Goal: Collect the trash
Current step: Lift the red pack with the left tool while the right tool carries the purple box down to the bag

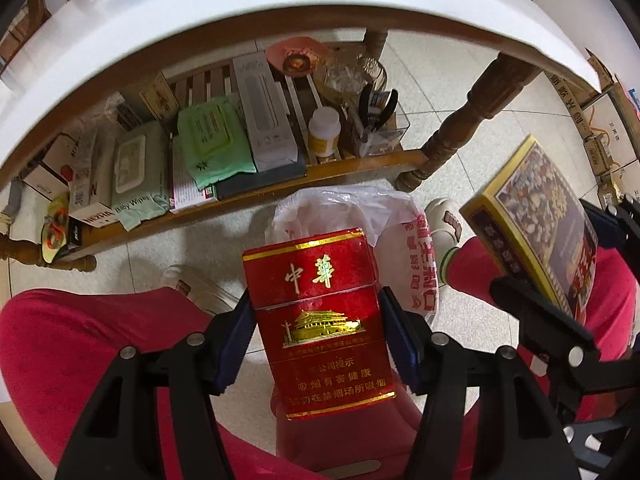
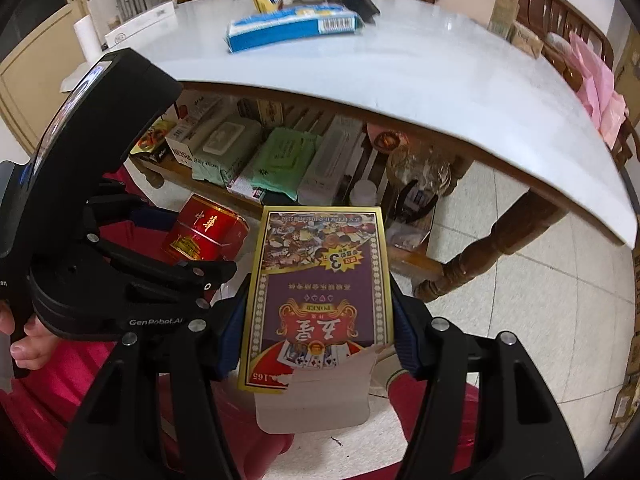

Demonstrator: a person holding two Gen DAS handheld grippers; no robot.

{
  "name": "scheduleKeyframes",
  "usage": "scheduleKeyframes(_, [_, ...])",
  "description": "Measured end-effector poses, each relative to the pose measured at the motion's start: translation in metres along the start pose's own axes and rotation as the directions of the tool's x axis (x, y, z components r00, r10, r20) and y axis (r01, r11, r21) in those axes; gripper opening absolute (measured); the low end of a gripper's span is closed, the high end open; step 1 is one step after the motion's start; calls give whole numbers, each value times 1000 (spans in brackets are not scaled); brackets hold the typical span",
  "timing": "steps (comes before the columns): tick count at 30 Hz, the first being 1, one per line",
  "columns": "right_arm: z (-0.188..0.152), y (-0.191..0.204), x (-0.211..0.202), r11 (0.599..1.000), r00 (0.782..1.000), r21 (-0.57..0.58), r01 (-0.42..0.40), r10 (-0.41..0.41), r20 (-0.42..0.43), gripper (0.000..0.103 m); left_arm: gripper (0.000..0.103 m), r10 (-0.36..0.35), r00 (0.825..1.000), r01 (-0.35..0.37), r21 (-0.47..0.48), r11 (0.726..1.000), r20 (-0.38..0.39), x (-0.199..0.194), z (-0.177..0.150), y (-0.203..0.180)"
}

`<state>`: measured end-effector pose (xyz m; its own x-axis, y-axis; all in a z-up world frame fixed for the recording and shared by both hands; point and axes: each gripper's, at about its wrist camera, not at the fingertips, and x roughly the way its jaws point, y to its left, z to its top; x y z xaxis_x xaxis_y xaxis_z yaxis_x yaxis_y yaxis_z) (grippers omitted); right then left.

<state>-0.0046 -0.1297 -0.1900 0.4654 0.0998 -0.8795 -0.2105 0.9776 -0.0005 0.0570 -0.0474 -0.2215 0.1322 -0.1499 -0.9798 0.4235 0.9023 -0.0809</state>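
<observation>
My left gripper (image 1: 316, 320) is shut on a red cigarette pack (image 1: 320, 320) with gold lettering, its pads pressing both long sides. Just beyond the pack, on the floor, lies a crumpled white plastic bag (image 1: 380, 220) with red print. My right gripper (image 2: 320, 328) is shut on a purple and gold playing-card box (image 2: 320, 292) whose bottom flap hangs open. That box (image 1: 540, 224) shows at the right of the left wrist view. The red pack (image 2: 204, 232) and the left gripper (image 2: 160, 240) appear at the left of the right wrist view. Both point steeply down over the person's red-trousered legs (image 1: 72, 352).
A white-topped table (image 2: 440, 80) reaches overhead, with turned wooden legs (image 1: 468, 120). Its lower shelf (image 1: 280, 184) holds wipes packs, boxes, a bottle and pliers. On the tabletop lie a blue box (image 2: 288, 28) and other items. White shoes (image 1: 444, 220) stand on the tiled floor; cartons line the right wall.
</observation>
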Motion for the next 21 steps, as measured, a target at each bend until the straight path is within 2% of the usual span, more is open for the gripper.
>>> scheduleKeyframes(12, [-20,-14,52,997,996,82,12,-5,-86,60,59,-33,994,25,-71,997,-106,60,20,7])
scheduleKeyframes(21, [-28,-17,93,993,986,115,2,17,-164,60,59,-105,978,75,-168,983,-178,104,32,19])
